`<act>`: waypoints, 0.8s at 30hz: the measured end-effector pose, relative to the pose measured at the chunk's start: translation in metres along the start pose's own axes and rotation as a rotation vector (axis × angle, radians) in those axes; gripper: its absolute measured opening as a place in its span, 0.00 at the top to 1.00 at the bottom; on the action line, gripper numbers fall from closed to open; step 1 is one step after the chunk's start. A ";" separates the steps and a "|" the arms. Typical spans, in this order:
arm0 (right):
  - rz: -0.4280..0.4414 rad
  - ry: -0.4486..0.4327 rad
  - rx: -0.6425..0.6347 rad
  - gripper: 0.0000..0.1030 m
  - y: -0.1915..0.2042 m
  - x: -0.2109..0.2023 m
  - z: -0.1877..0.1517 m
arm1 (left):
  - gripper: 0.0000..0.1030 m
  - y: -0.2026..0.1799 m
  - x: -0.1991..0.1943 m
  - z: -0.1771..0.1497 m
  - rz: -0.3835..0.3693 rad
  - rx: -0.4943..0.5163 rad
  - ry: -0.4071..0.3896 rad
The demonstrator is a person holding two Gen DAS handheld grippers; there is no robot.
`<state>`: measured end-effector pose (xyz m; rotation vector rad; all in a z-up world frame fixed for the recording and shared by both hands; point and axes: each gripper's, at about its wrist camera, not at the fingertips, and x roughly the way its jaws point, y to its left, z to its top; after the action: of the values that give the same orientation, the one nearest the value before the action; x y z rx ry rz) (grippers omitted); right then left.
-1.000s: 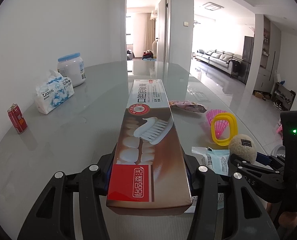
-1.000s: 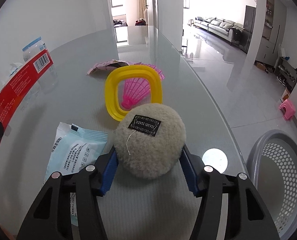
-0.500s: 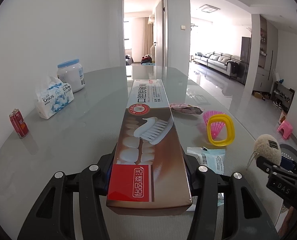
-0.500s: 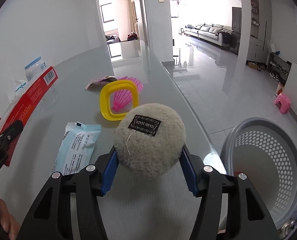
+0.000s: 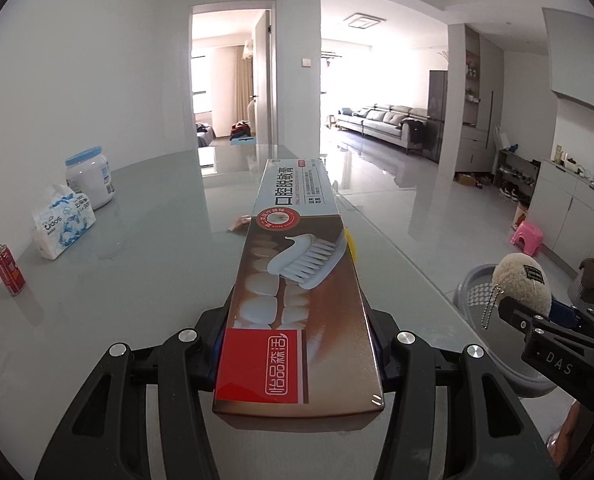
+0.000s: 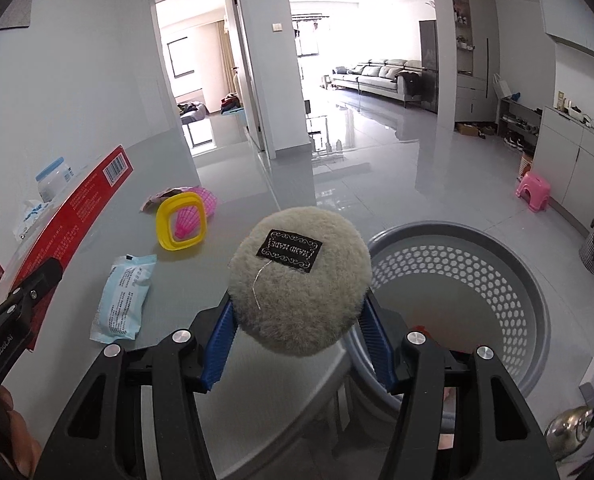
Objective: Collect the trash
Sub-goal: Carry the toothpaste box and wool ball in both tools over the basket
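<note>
A grey glass table (image 5: 137,280) fills the near ground, with a glossy tiled floor beyond its right edge. Nearest, the right gripper (image 6: 297,320) pinches a fluffy beige pom-pom (image 6: 297,276) between its blue pads, held just past that right edge; the grey perforated basket (image 6: 529,280) stands on the floor below and to its right, so this hand is the closer one to the drop. The left gripper (image 5: 297,344) clamps a toothpaste box (image 5: 297,280), long axis pointing straight ahead, over the table. Farther along lie a blue wipes packet (image 6: 123,296), a yellow ring (image 6: 181,226) and a pink shuttlecock (image 6: 189,222).
</note>
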<state>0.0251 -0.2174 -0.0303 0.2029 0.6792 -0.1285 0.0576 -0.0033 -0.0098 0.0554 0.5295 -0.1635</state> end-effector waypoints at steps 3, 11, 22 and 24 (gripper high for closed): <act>-0.024 -0.009 0.039 0.46 -0.024 -0.011 -0.006 | 0.51 -0.023 -0.005 -0.001 -0.051 0.024 0.002; -0.109 -0.030 0.137 0.46 -0.090 -0.040 -0.018 | 0.51 -0.088 -0.006 -0.004 -0.207 0.102 0.031; -0.220 0.007 0.273 0.46 -0.169 -0.046 -0.046 | 0.51 -0.173 0.016 -0.025 -0.366 0.225 0.123; -0.214 0.017 0.287 0.46 -0.179 -0.043 -0.049 | 0.51 -0.183 0.023 -0.029 -0.372 0.240 0.143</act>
<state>-0.0712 -0.3776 -0.0661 0.4070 0.6969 -0.4307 0.0315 -0.1840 -0.0486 0.2034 0.6583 -0.5899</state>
